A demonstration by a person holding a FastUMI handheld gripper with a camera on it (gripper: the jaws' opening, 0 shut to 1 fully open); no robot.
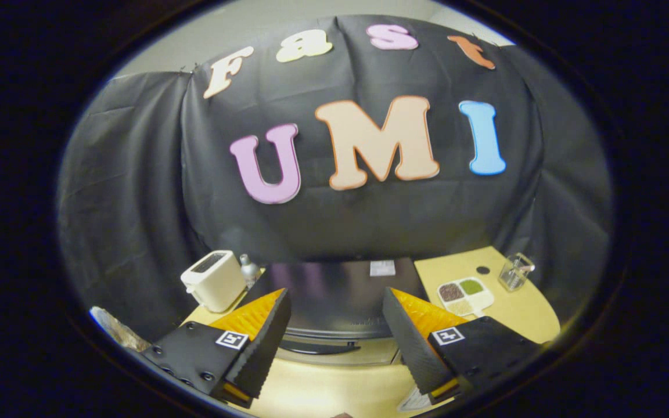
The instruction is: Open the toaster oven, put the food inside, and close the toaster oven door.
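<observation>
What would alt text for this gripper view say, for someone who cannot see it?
An open gripper hangs above a black toaster oven on a tan table, its jaws spread with nothing between them. A white toaster stands to one side; a divided dish and a clear glass to the other.

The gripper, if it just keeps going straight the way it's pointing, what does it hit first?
Probably the toaster oven. The open gripper holds nothing, and the oven's dark top and handled door lie just ahead between its fingers. Depth is hard to judge; aimed higher, it could pass over toward the black cloth wall.
</observation>
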